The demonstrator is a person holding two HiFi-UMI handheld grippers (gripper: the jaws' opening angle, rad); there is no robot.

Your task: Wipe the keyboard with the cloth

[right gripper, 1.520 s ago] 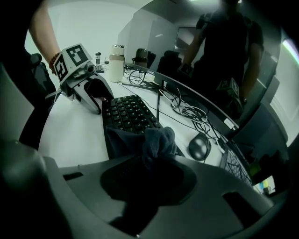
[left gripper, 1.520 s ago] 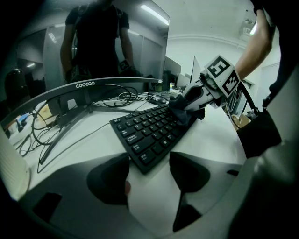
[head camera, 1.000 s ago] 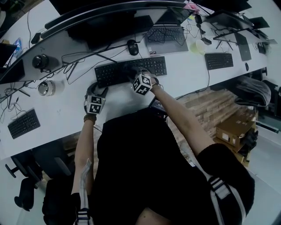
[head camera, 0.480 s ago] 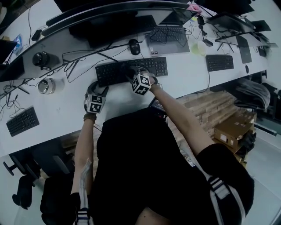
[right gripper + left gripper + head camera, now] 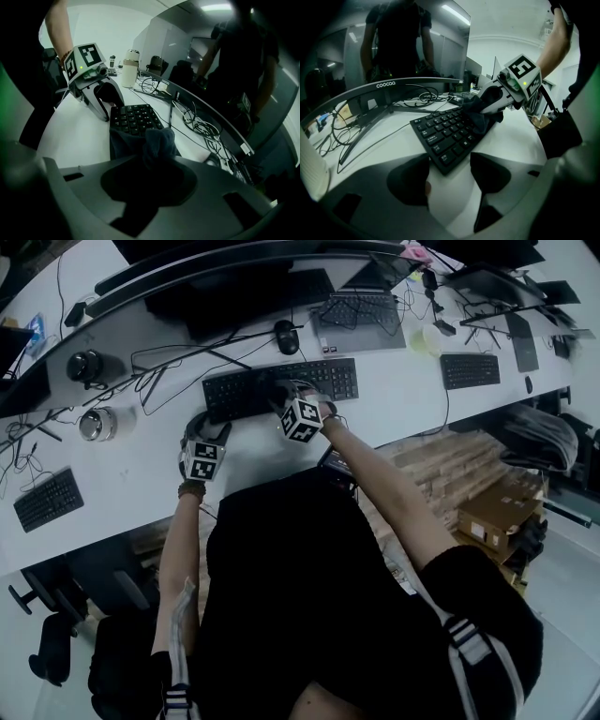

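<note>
A black keyboard (image 5: pixel 281 385) lies on the white desk (image 5: pixel 141 474) in front of a curved monitor. My right gripper (image 5: pixel 283 396) rests on the keyboard's middle, shut on a bunched dark cloth (image 5: pixel 157 143) that touches the keys (image 5: pixel 133 117). In the left gripper view the cloth (image 5: pixel 480 112) hangs from the right gripper (image 5: pixel 492 101) onto the keys. My left gripper (image 5: pixel 450 173) stands open at the keyboard's left near corner (image 5: pixel 447 161), which lies between its dark pads (image 5: pixel 410 180) without being pressed. The head view shows the left gripper (image 5: pixel 203 427) just left of the keyboard.
A mouse (image 5: pixel 285 337), loose cables (image 5: pixel 169 362) and a laptop (image 5: pixel 361 315) lie behind the keyboard. A metal cup (image 5: pixel 97 425) stands to the left. Other keyboards (image 5: pixel 469 369) (image 5: pixel 52 501) sit at both ends. Wooden pallets and boxes (image 5: pixel 469 474) lie below the desk edge at right.
The right gripper has rolled slightly in place on the keyboard with the cloth. The left gripper has stayed still.
</note>
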